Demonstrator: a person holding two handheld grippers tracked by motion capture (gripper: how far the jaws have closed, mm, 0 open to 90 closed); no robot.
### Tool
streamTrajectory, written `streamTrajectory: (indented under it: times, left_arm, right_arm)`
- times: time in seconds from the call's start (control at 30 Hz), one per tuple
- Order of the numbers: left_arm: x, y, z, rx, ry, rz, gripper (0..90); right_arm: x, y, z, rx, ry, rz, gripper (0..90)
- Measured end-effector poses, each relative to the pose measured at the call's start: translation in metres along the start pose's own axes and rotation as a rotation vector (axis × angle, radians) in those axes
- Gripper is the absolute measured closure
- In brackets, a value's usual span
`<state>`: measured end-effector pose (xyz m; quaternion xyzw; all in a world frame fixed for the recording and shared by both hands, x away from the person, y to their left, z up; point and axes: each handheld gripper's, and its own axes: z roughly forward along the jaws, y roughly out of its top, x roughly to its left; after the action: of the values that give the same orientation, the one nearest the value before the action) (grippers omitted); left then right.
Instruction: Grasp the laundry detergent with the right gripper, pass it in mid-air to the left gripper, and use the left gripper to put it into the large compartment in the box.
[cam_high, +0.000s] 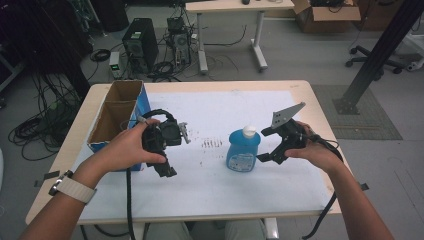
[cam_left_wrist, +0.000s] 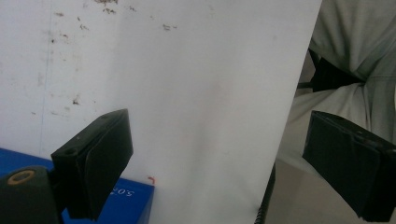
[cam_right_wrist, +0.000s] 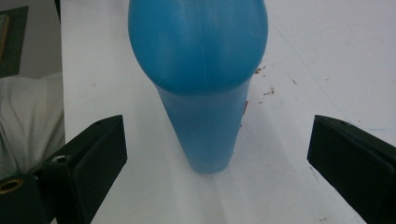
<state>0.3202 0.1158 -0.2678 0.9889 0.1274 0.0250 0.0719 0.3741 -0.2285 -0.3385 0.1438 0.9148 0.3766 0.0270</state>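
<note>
Blue bottle (cam_high: 243, 150) faces the right hand-held gripper's (cam_high: 267, 144) spread jaws.

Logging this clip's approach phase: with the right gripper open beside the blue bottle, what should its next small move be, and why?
Probably ease the right gripper forward, then close. Its jaws stand open with the upright blue bottle centred between them but still ahead, untouched. The left gripper hangs open over the white sheet.
</note>
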Motion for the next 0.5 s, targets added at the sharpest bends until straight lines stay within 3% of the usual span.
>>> streamTrajectory:
  times: [0.5]
  left_arm:
    - [0.0007, -0.0001, 0.0025, 0.0, -0.005, -0.013, 8.6]
  right_arm:
    - [-0.0001, -0.0104, 0.0111, -0.028, 0.011, 0.014, 4.8]
